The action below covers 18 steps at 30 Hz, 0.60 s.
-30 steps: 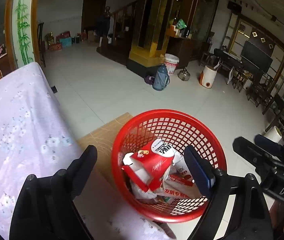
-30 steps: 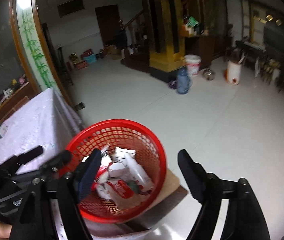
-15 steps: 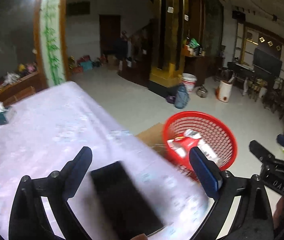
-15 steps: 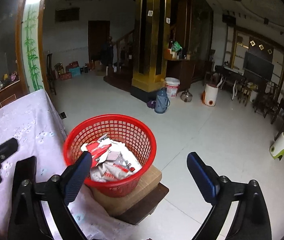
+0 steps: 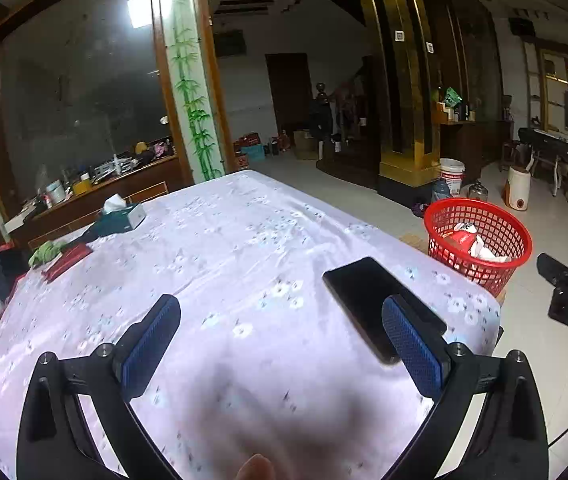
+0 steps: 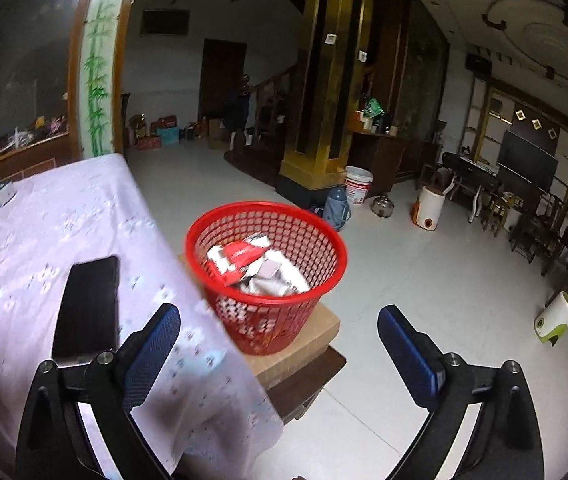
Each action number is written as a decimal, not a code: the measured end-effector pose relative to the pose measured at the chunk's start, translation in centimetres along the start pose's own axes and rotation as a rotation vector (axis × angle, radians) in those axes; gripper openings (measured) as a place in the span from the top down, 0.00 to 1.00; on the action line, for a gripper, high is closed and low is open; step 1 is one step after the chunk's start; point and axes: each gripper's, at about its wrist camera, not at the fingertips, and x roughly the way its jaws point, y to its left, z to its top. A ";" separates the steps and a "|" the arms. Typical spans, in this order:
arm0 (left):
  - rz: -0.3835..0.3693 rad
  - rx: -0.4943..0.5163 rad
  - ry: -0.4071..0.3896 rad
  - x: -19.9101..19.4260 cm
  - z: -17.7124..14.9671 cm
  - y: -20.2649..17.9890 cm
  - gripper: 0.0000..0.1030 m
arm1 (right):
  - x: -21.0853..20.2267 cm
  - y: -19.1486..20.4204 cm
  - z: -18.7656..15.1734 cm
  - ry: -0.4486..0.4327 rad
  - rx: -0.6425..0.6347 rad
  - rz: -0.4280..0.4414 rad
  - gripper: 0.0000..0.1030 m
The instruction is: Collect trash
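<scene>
Trash (image 6: 252, 264) fills red basket (image 6: 323, 280); wrappers, probably, though blurred.

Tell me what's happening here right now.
A person is clearing trash with a tool in each hand. The red basket beside the table already holds wrappers. The left tool and right tool are open and empty. A phone lies on the tablecloth.

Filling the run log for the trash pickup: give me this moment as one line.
left gripper: open, empty | right gripper: open, empty | red plastic mesh basket: holds wrappers, on cardboard box | black phone: on tablecloth
</scene>
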 end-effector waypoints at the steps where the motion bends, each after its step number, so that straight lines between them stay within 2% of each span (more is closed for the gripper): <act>1: 0.006 0.000 0.006 0.0 0.0 0.1 0.03 | -0.2 0.4 -0.2 -0.001 -0.011 0.004 0.03; 6: -0.015 -0.023 0.044 -0.3 -0.4 0.6 0.03 | -0.9 1.8 -0.7 -0.011 -0.038 0.015 0.03; 8: -0.029 -0.044 0.039 -0.6 -0.7 0.8 0.03 | -1.1 2.1 -0.6 -0.023 -0.041 0.017 0.03; 11: -0.007 -0.064 0.025 -0.4 -1.0 0.8 0.03 | -1.4 2.4 -0.6 -0.038 -0.049 0.015 0.03; 18: -0.023 -0.021 0.057 0.6 -1.4 -0.5 0.03 | -0.9 3.0 -0.9 -0.031 -0.077 0.022 0.02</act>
